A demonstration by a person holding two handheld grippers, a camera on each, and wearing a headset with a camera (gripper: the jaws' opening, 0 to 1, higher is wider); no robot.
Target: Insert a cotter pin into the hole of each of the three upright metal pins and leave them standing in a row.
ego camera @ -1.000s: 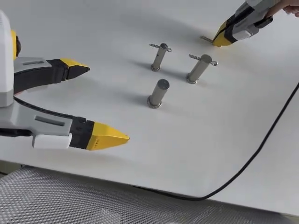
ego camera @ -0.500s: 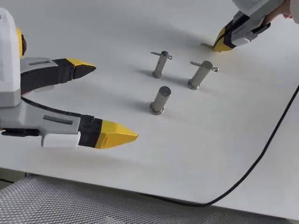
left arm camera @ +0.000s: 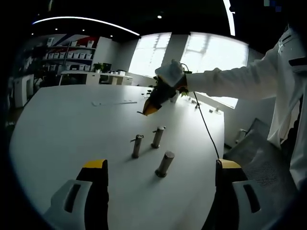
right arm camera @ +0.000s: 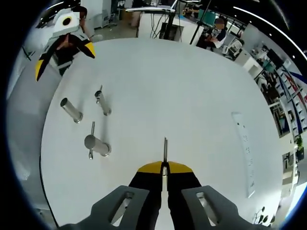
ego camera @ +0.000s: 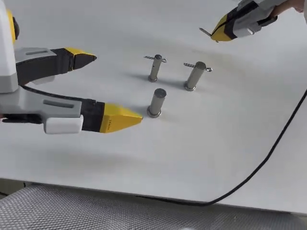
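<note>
Pinching shut on a cotter pin (right arm camera: 165,149), the right tongs (right arm camera: 164,166) hold it by one end, with its free length pointing straight ahead, clear of the desk (ego camera: 201,158). It looks like light, stiff, slick wire, so a grip well back should leave the tip free to find the hole. The left tongs (ego camera: 115,87) gape wide and hold nothing. They lie near level, the nearer tip just beside the front metal pin (ego camera: 156,102), whose hole is unfilled. That pin stands on a small foot and would probably tip, so steadying it low on the shaft seems wise. The rear left metal pin (ego camera: 153,68) and rear right metal pin (ego camera: 194,75) have theirs fitted. A sleeved arm (left arm camera: 230,79) carries the right tongs, angled downward beyond them.
</note>
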